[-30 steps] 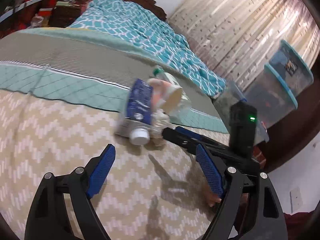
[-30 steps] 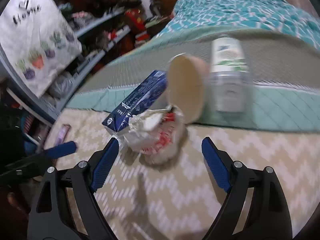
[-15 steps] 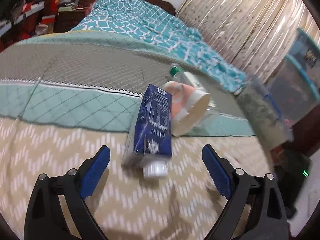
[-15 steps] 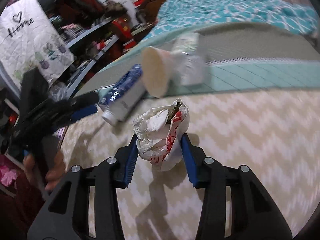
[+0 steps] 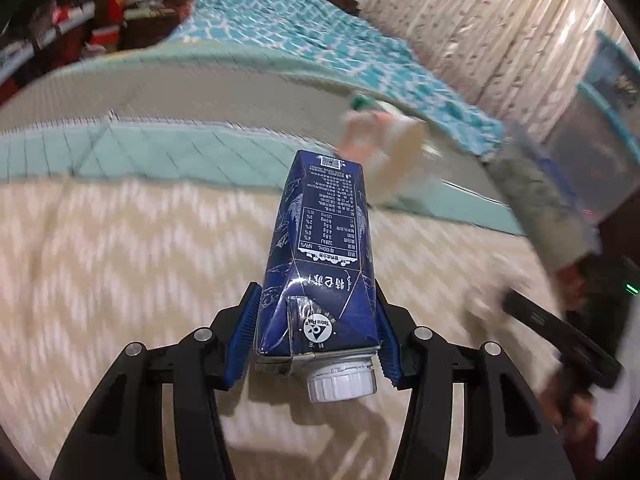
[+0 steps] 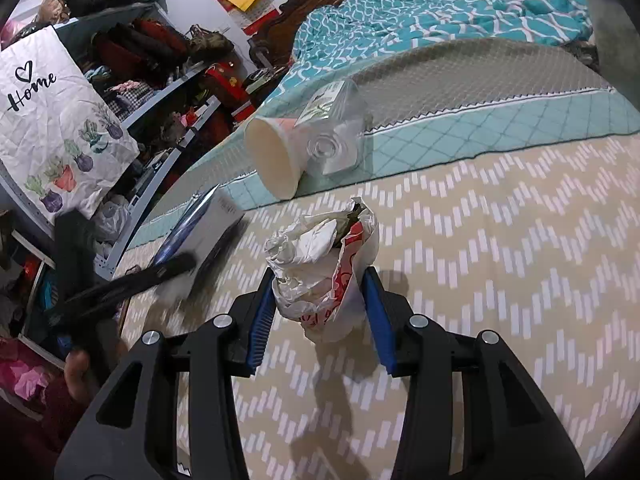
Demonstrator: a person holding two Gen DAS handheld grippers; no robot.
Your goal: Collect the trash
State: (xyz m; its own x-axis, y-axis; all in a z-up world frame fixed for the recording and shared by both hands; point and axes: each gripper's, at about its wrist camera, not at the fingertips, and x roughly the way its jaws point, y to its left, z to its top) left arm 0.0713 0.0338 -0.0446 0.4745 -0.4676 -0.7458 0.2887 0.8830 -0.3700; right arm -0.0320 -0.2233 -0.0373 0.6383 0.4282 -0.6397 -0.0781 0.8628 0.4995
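Note:
My left gripper (image 5: 316,332) is shut on a dark blue drink carton (image 5: 324,256) with a white screw cap, its cap end toward the camera, just above the bed. My right gripper (image 6: 320,312) is shut on a crumpled white and red paper wrapper (image 6: 324,264). A paper cup (image 6: 274,152) lies on its side on the teal blanket strip, and a clear plastic bottle (image 6: 336,128) lies right beside it. Cup (image 5: 384,152) and bottle cap (image 5: 362,102) also show, blurred, in the left wrist view. The carton (image 6: 200,232) and left gripper appear at left in the right wrist view.
The bed has a beige zigzag cover (image 6: 500,260), a teal quilted strip (image 6: 520,116) and a teal patterned duvet (image 6: 440,4) at the head. Cluttered shelves (image 6: 132,64) stand to the left. Clear storage bins (image 5: 600,128) stand by the curtain on the right.
My left gripper moved forward and closed on the carton. My right gripper closed on the wrapper and pulled it back from the cup and bottle.

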